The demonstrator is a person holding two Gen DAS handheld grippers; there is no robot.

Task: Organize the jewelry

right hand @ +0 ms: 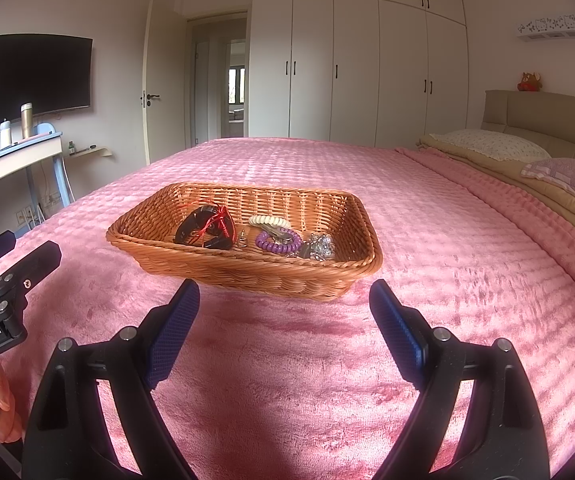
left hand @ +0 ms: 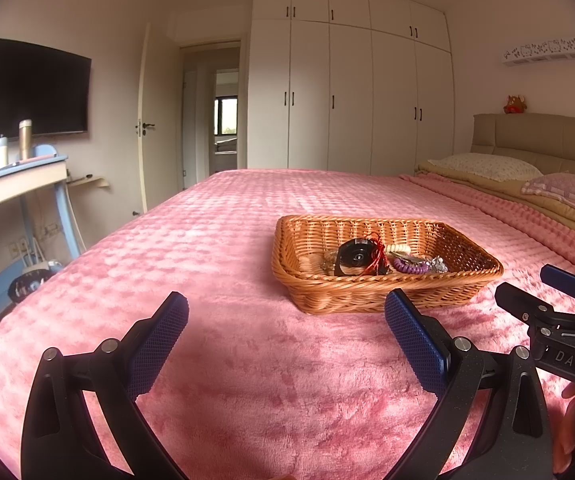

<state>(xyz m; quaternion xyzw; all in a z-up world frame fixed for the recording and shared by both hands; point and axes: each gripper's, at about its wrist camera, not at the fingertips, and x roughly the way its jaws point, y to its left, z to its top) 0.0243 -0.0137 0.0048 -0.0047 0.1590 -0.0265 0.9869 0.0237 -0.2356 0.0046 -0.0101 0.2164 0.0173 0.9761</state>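
Left wrist view: the left gripper (left hand: pixel 285 320) hangs above the pink bedspread (left hand: pixel 215 240) with its jaws spread wide and nothing between them. Ahead and a touch right sits the wicker basket (left hand: pixel 367 300), jewelry gathered in it, probably so nothing sinks into the plush. The right gripper (left hand: pixel 527 292) shows at the right edge.

Right wrist view: the right gripper (right hand: pixel 283 300) is also wide open and empty, the basket (right hand: pixel 247 272) just beyond its tips. Inside lie a purple coil bracelet (right hand: pixel 278 241), a cream bracelet (right hand: pixel 269 221), a silver piece (right hand: pixel 319 246) and a dark item with red cord (right hand: pixel 207 226).
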